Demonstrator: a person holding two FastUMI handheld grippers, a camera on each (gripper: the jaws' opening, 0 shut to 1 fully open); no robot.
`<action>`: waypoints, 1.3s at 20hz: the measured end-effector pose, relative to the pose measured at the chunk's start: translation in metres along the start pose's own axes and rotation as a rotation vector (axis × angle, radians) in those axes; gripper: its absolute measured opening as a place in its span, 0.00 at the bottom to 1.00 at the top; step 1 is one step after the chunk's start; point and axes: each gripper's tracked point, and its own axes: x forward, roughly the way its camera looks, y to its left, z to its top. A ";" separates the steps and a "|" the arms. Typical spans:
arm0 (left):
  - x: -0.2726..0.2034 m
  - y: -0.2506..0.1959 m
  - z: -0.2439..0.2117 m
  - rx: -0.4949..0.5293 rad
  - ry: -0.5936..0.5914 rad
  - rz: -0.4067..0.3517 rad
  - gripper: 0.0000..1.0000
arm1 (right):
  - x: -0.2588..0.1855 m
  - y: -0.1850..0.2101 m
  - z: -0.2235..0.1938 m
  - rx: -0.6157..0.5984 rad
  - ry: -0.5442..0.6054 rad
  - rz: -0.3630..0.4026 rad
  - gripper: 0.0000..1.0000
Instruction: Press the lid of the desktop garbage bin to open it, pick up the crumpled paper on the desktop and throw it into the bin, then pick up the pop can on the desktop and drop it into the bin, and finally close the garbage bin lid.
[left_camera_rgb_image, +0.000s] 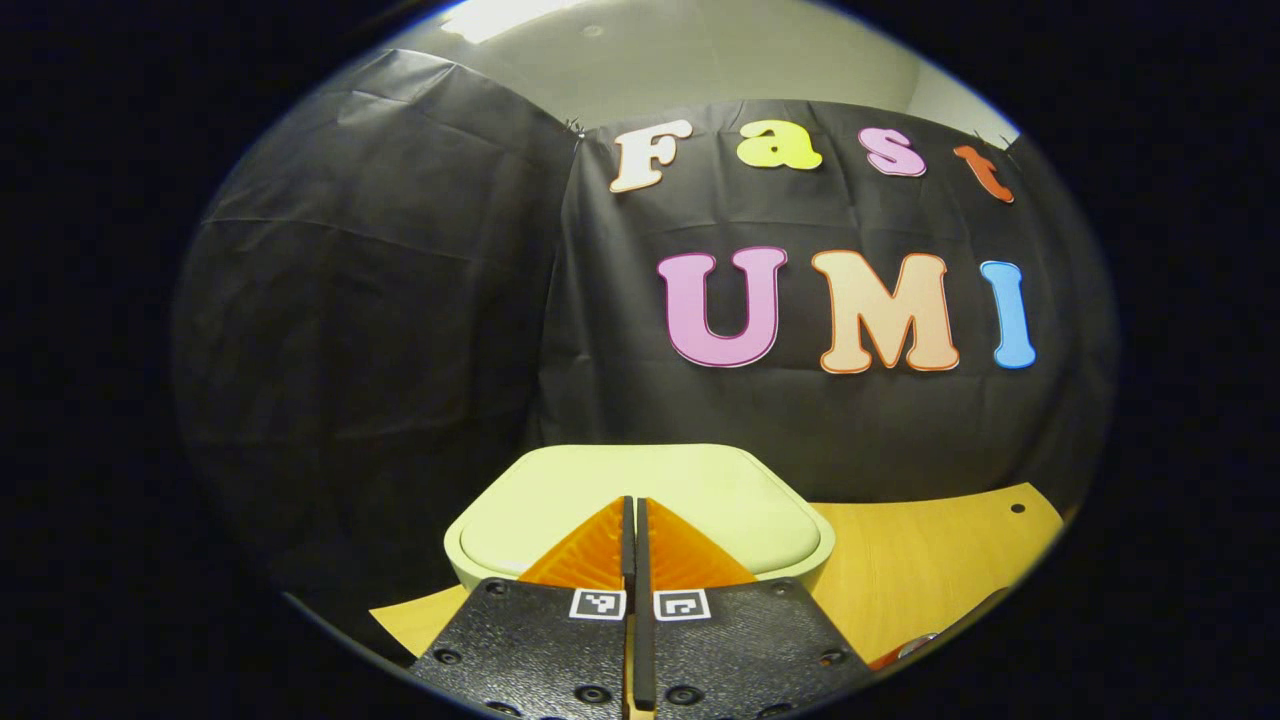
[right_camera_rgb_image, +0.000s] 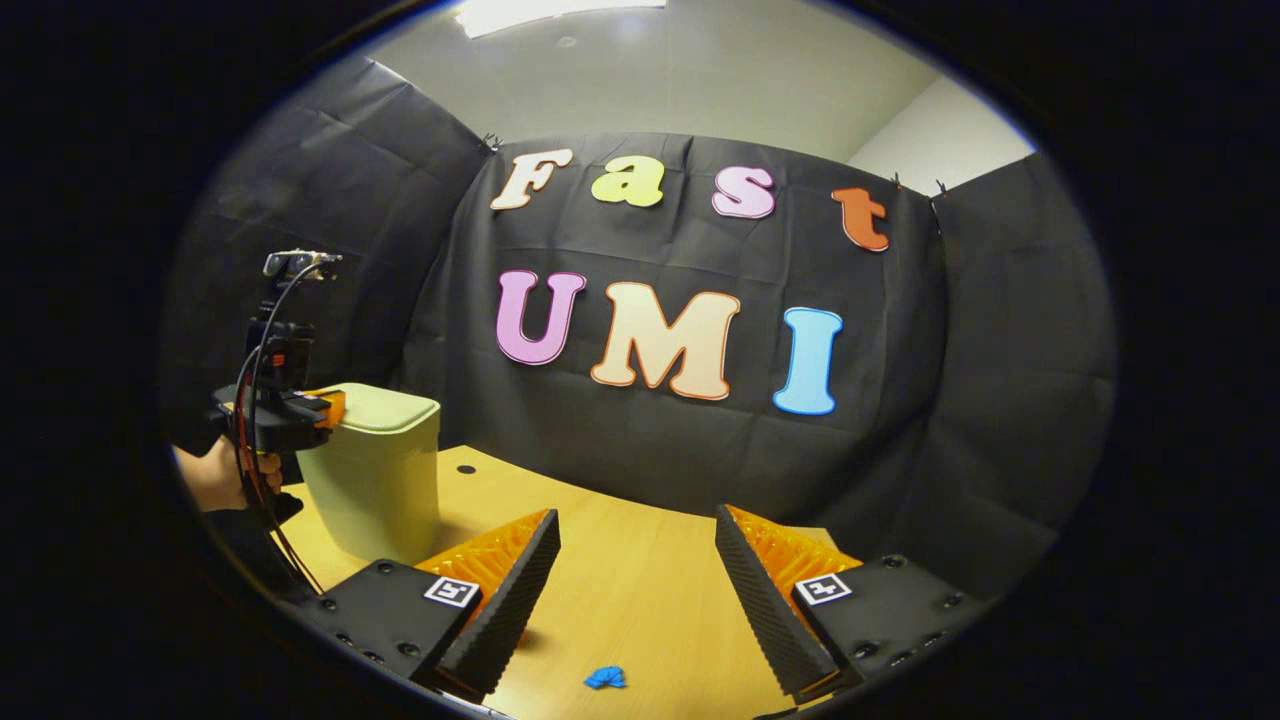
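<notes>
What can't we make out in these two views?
- Bin lid, left gripper view: the shut left gripper covers the spot beneath its tips, so contact is unclear.
- Bin, right gripper view: its near side is hidden by the left gripper.
- Red object, left gripper view: cut off by the edge.
- Blue scrap between the open right gripper: too small to identify.

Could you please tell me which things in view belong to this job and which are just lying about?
Job: bin, lid closed; left gripper shut, over the lid; right gripper open, above the table.

Lying about: small blue scrap on the table; table hole.
</notes>
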 end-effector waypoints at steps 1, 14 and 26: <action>-0.003 0.001 0.005 0.018 -0.001 0.008 0.00 | 0.001 -0.001 -0.005 0.012 0.009 0.005 0.98; -0.078 -0.052 0.073 -0.006 -0.101 -0.180 0.70 | 0.044 -0.007 -0.088 0.048 0.169 0.089 0.99; -0.124 -0.067 0.096 0.052 -0.133 -0.151 0.92 | 0.077 -0.005 -0.245 -0.075 0.486 0.188 0.99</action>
